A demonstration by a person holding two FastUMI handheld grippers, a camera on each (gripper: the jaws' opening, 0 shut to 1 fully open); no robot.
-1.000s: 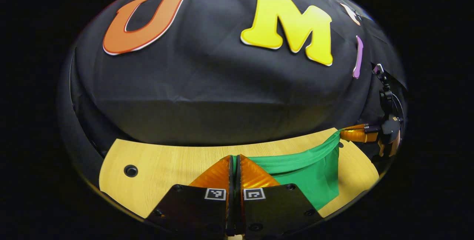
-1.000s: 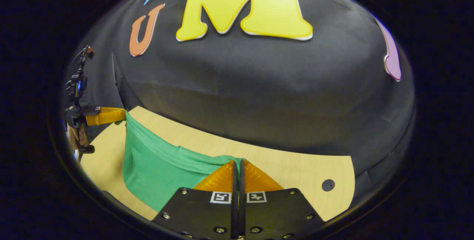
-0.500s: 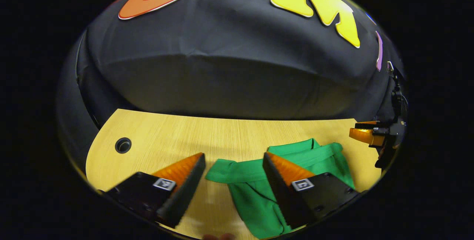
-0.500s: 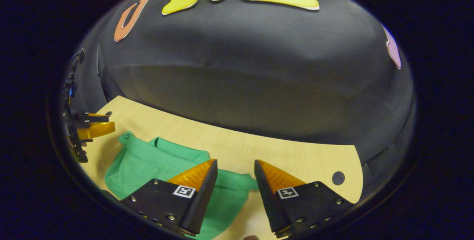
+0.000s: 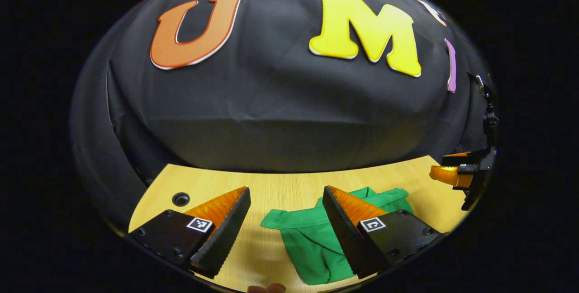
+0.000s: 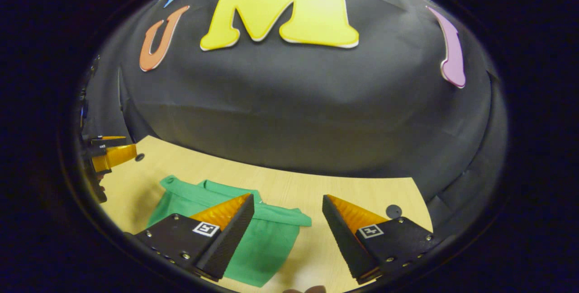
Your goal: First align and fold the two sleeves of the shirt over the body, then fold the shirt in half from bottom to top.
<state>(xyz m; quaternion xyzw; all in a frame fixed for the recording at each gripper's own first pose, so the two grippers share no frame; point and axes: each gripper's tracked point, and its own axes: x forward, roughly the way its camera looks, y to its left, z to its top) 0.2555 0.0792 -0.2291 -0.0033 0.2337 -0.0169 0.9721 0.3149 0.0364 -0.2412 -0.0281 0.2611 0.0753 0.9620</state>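
Hovering spread-fingered over shirt (image 5: 316, 238): both hand-held grippers

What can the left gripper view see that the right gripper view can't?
Left gripper view's own sights: the open left gripper up close, a round table hole on its left side, and the right gripper far off at the right edge. Right gripper view's own sights: the open right gripper up close, and the left gripper far off at the left edge. Both share the green shirt lying on the wooden table, with no gripper holding it.
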